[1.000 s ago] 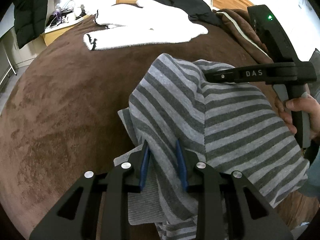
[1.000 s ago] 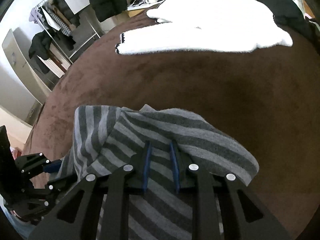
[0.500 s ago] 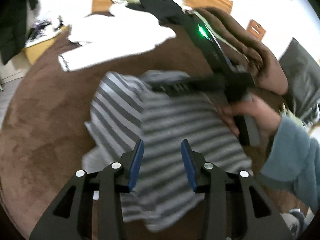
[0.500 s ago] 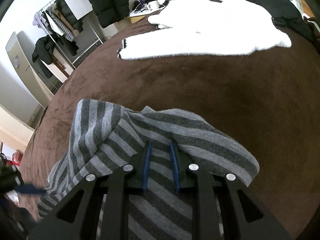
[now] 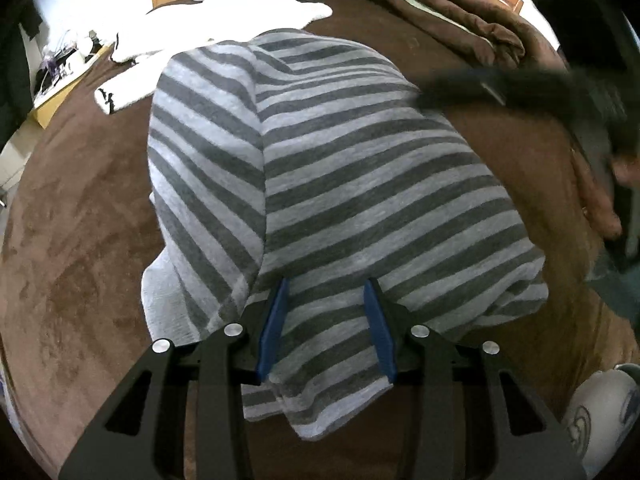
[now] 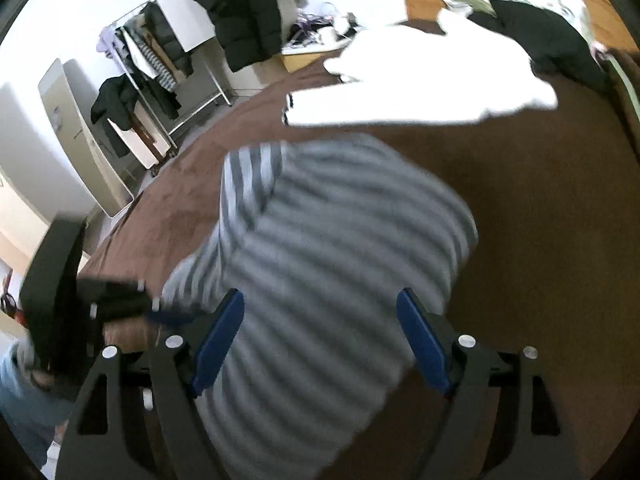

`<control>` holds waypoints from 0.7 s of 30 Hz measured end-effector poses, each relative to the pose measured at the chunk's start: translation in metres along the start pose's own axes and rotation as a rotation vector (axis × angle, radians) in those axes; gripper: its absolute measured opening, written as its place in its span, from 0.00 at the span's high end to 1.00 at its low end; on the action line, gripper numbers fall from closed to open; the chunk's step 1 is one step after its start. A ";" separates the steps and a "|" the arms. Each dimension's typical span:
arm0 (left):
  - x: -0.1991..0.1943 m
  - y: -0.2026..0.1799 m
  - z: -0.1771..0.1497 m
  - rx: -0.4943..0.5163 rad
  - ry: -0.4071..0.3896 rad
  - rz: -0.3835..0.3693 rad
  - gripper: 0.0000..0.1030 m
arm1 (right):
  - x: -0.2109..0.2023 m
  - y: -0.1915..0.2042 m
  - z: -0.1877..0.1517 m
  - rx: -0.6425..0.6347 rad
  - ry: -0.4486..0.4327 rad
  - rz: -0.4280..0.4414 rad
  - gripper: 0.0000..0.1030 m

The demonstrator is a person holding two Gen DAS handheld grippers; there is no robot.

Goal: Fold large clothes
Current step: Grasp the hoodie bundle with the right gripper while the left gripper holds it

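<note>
Striped grey knit fills both views: the striped sweater [image 5: 352,184] lies folded on the brown bed cover [image 5: 76,240], and both tools have let it go. A second ago each gripper was pinched on the cloth, the right one clamped near the far fold and the left one on the near hem. Now the left gripper [image 5: 326,320] stands with its blue pads parted to a middling gap, the hem lying loose between them and gripped by neither. The right gripper [image 6: 320,336] has sprung wide apart and pulled up and back over the garment (its view is smeared by motion, so the exact height cannot be told). In the left wrist view that right gripper [image 5: 500,92] is a dark blur sweeping off the sweater's right edge.

What does the release mean? Judging from how the cloth lies, one fold has been laid down and dropped: a sleeve or side panel sits doubled along the left, with a clear crease running down the body. The bundle looks fairly compact but the near hem hangs in an uneven tongue, so a further fold or a tidy-up seems likely.

Beyond it, the white fleece garment [image 5: 208,36] lies spread and unfolded, well apart from the sweater, with a dark garment [image 6: 548,36] heaped behind.
</note>
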State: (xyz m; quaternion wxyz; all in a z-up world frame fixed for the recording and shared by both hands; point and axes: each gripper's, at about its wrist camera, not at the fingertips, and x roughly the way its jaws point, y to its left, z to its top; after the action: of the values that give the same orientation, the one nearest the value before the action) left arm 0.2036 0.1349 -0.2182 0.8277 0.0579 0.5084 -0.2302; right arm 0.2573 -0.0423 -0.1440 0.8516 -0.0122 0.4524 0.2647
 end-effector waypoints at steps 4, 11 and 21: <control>0.004 0.001 -0.006 -0.010 -0.018 -0.013 0.58 | 0.015 -0.005 -0.040 0.035 0.061 0.010 0.26; 0.013 0.006 -0.014 -0.033 -0.065 -0.020 0.58 | 0.041 -0.030 -0.063 0.176 0.032 0.085 0.19; -0.025 0.011 -0.008 -0.037 -0.133 -0.078 0.25 | 0.021 -0.066 -0.063 0.327 0.000 0.278 0.19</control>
State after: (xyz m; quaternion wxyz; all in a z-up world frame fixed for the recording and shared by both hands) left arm 0.1928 0.1551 -0.2018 0.8510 0.0075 0.4585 -0.2559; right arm 0.2497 -0.1062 -0.2119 0.7975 0.1885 0.4867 0.3027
